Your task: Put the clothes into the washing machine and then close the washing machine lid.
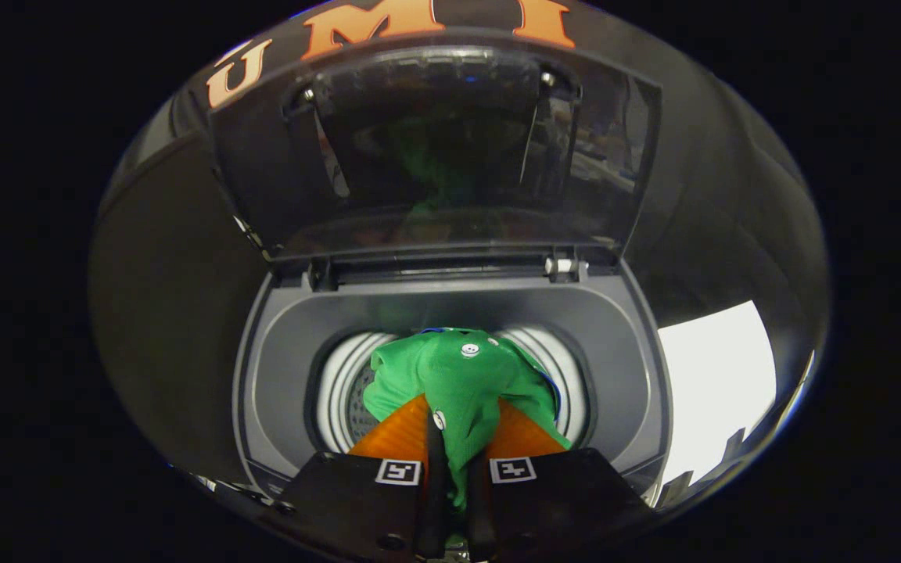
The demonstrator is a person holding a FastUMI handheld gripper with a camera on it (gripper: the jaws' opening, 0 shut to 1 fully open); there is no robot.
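Note:
A green garment (462, 383) with white buttons hangs bunched between my two orange fingers (392, 438). My gripper (457, 426) is shut on this cloth and holds it over the round opening of the washing machine drum (341, 383). The drum's white ribbed wall and perforated bottom show beside and below the cloth. The washing machine's grey top (278, 352) surrounds the opening. Its dark transparent lid (435, 148) stands open, tilted up at the back on its hinges.
A white hinge piece (560, 266) sits at the lid's right rear corner. Black booth cloth surrounds the machine. A bright white patch (716, 383) lies to the right of the machine.

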